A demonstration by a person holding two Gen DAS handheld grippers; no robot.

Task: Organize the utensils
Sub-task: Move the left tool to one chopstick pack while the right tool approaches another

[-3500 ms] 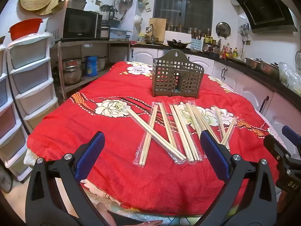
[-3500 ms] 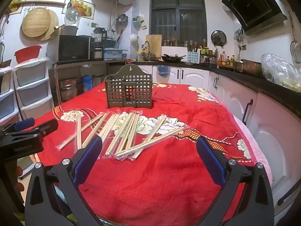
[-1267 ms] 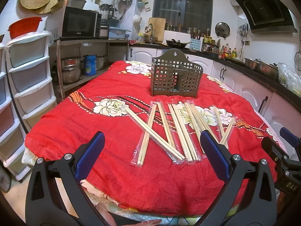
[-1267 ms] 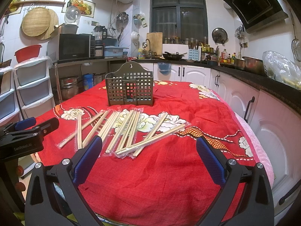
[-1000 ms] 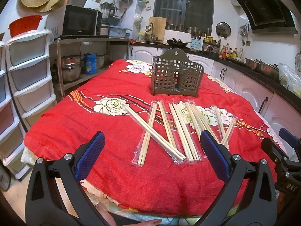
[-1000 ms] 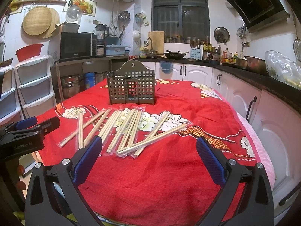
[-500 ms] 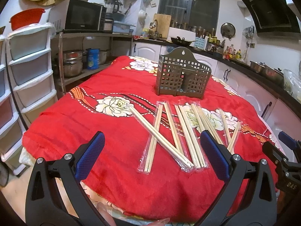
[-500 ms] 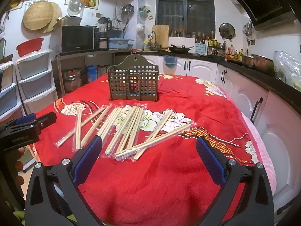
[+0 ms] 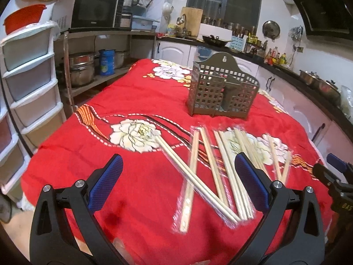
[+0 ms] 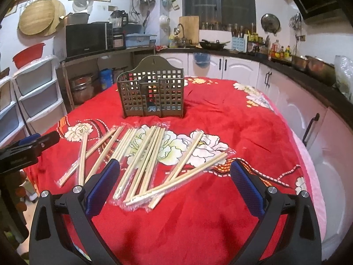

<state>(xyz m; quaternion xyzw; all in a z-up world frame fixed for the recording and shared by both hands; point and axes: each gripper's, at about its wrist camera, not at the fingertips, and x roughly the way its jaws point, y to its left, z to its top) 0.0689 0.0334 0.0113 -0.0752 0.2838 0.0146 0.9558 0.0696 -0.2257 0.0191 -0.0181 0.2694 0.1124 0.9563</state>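
Both grippers, left (image 9: pixel 178 185) and right (image 10: pixel 174 183), hang wide open and empty above the near edge of the red cloth (image 10: pixel 231 119). Wrapped chopsticks (image 10: pixel 145 156) lie fanned out at 12 o'clock from us, the grey caddy (image 10: pixel 152 95) standing beyond them, well apart. We count one caddy and roughly seven or eight packets; overlap blurs the tally. We should pinch one packet mid-length, choosing an outer, uncrossed one first.
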